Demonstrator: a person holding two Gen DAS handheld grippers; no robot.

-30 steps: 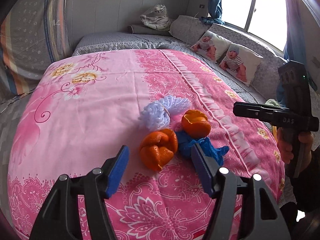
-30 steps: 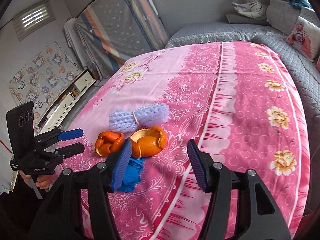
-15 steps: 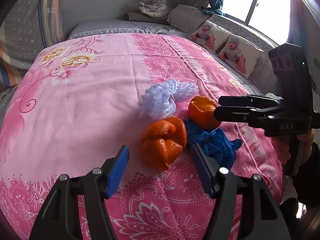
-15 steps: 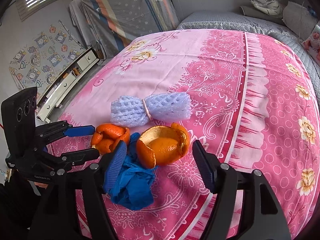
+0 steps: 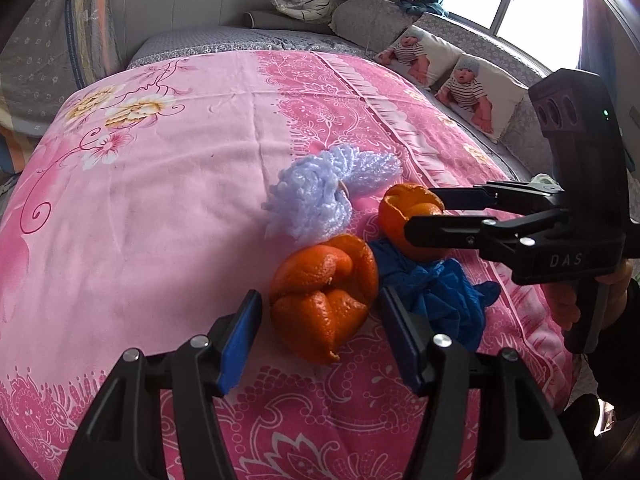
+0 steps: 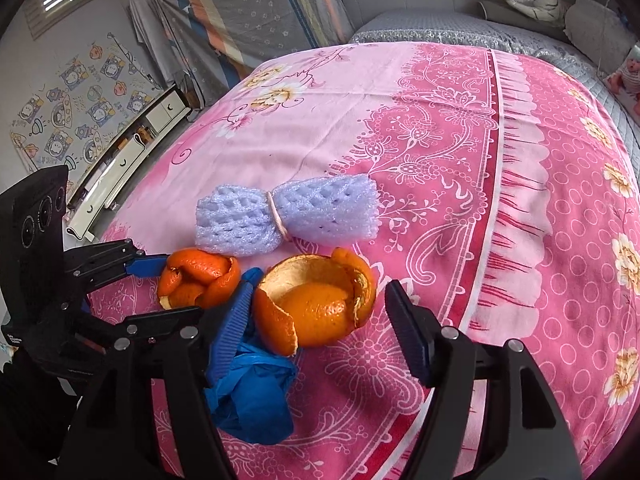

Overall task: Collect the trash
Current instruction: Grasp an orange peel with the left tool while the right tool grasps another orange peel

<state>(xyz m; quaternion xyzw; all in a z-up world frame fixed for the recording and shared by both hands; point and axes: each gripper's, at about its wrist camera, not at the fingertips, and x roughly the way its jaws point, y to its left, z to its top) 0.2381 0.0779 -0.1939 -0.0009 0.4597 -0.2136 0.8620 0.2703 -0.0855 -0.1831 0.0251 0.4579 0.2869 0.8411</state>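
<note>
Four bits of trash sit bunched near the front edge of the pink bedspread (image 5: 168, 184), all touching or nearly so. Going left to right as I stand here: the left gripper (image 5: 320, 336) has its jaws apart and empty, though they've just been closing in a bit, and the curled orange peel (image 5: 324, 296) sits between them, no pad on it yet. That peel looks light, leathery and springy, so I'd pinch it across the thick folded middle; the thin edges would probably tear. At its 12 o'clock is the purple foam net (image 5: 320, 200), tied with a rubber band, feather-light and squashy, best taken at the tied waist. At the peel's 3 o'clock lies a crumpled blue glove (image 5: 444, 296), limp and slippery. The right gripper (image 6: 316, 332) is also open and holding nothing, bracketing the cup-shaped peel (image 6: 320, 300), a hollow shell that will likely collapse, so a grip across the rim seems safest.
</note>
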